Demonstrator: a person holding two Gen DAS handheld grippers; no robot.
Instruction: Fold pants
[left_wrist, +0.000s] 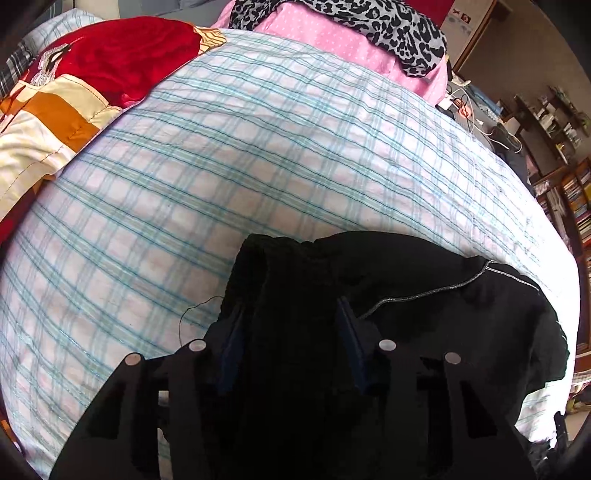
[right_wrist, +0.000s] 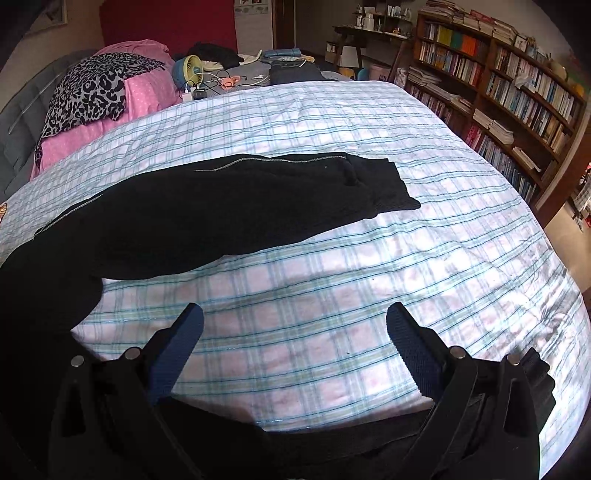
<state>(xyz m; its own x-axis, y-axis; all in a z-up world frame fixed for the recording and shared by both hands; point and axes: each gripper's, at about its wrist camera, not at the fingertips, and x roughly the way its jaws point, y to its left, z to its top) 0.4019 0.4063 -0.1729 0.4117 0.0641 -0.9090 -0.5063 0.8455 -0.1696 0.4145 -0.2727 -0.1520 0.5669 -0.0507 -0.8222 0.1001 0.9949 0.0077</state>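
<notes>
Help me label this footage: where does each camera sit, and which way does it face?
Left wrist: on the left gripper, looking steeply down the plaid bed toward the red quilt; its fingers straddle a bunched end of the black pants.
Right wrist: on the right gripper, facing across the bed toward the bookshelf; its fingers are spread wide above bare sheet.
Shared: the pants, the plaid bed, the leopard-print cloth on pink bedding.
</notes>
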